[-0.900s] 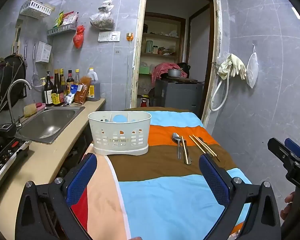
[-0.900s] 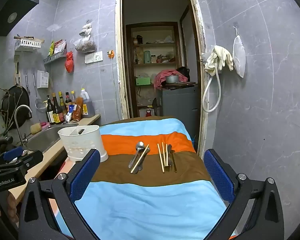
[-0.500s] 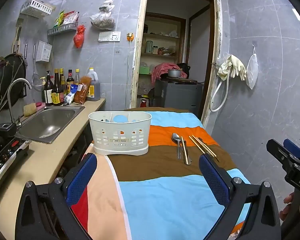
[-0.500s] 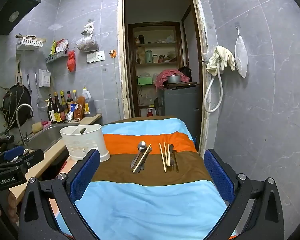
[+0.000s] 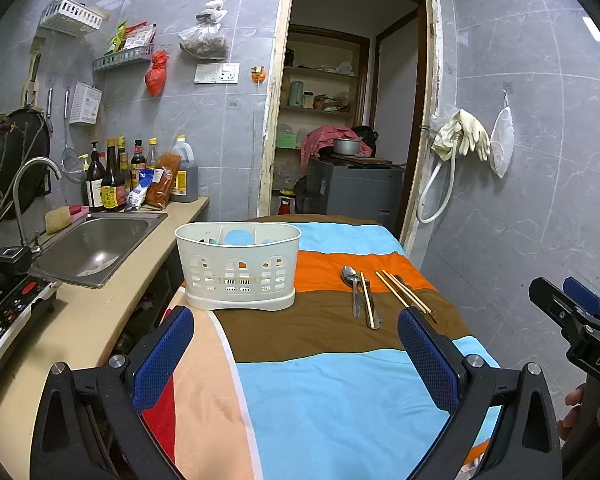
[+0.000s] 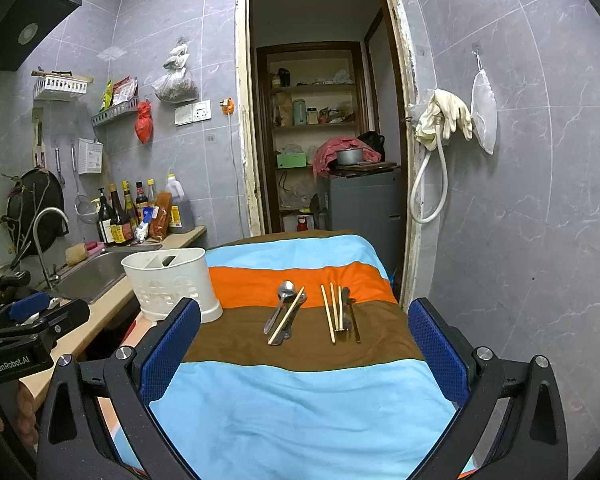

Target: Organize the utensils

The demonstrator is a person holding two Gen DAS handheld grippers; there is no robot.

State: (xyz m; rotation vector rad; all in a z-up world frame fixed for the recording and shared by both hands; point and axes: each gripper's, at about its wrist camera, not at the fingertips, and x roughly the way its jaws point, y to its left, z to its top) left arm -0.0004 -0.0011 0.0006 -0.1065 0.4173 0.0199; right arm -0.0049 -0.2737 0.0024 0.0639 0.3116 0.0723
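Both jaws stand wide apart with nothing between them: the left hand-held gripper (image 5: 296,346) and the right hand-held gripper (image 6: 304,344) hover over the near end of a table (image 6: 300,408) draped in a striped cloth. In the right wrist view, a spoon (image 6: 282,300) crossed by one chopstick (image 6: 287,315) lies at twelve o'clock, more chopsticks (image 6: 329,314) and dark utensils just to its right. The white utensil basket (image 6: 172,280) stands at ten o'clock, well apart from them, beside the sink (image 5: 96,246).
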